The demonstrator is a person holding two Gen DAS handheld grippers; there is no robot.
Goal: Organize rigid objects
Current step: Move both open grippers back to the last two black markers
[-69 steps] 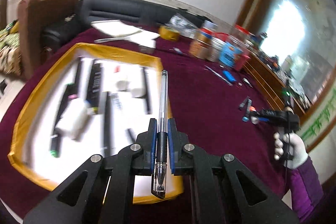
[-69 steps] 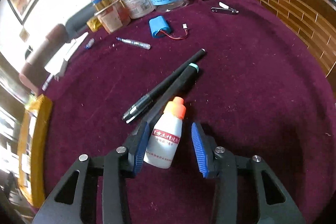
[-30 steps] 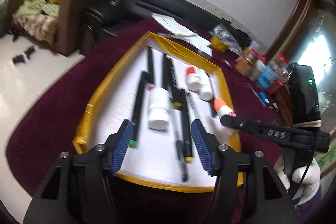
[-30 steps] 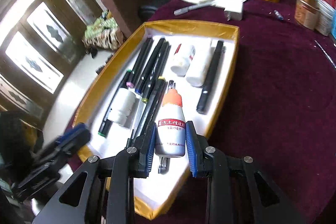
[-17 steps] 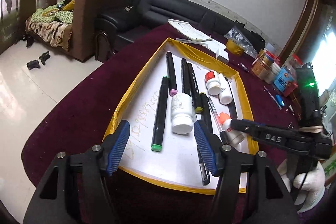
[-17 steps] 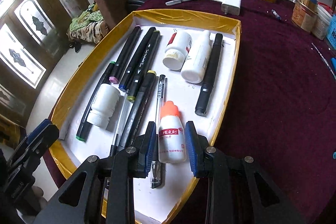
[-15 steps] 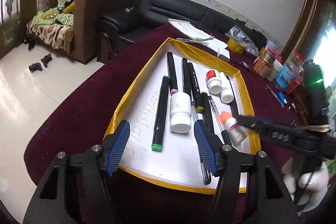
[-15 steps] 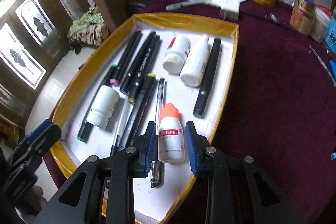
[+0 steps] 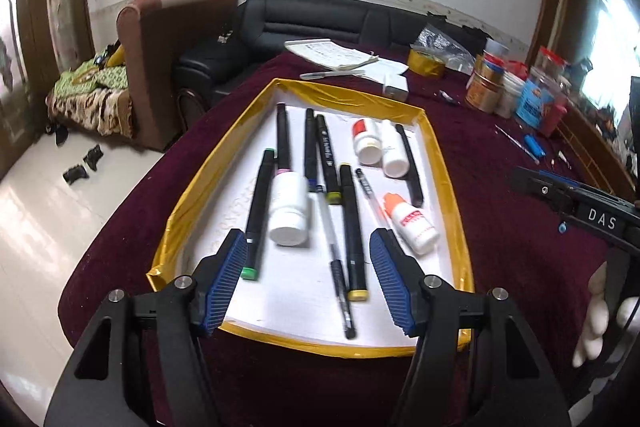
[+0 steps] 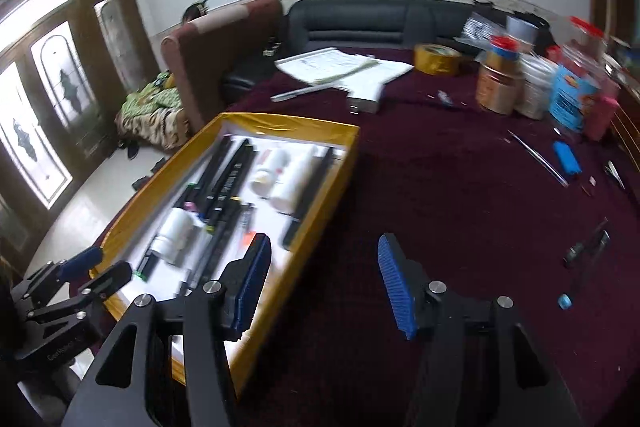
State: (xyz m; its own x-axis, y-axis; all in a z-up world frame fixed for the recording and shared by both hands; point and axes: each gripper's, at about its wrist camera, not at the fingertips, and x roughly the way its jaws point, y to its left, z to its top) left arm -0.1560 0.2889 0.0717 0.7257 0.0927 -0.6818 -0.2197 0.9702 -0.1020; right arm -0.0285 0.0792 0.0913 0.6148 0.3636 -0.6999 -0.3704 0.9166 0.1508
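Note:
A yellow-rimmed white tray (image 9: 344, 95) on the maroon table holds several markers, pens and small white bottles. The orange-capped bottle (image 9: 408, 219) lies in the tray near its right rim. My left gripper (image 9: 308, 279) is open and empty over the tray's near end. My right gripper (image 10: 324, 279) is open and empty above the maroon cloth, just right of the tray (image 10: 320, 195). It also shows at the right edge of the left wrist view (image 9: 576, 203). Two dark pens (image 10: 588, 247) lie on the cloth at the right.
Jars and tins (image 10: 536, 87), a roll of yellow tape (image 10: 436, 59), papers (image 10: 340, 67), a white adapter (image 10: 366, 95), a blue battery pack (image 10: 566, 157) and a thin pen (image 10: 536, 157) lie on the far table. A sofa and an armchair (image 9: 168, 39) stand beyond.
My right gripper opened, left the orange-capped bottle lying in the tray, and moved off to the right over the cloth. The left gripper stayed open over the tray.

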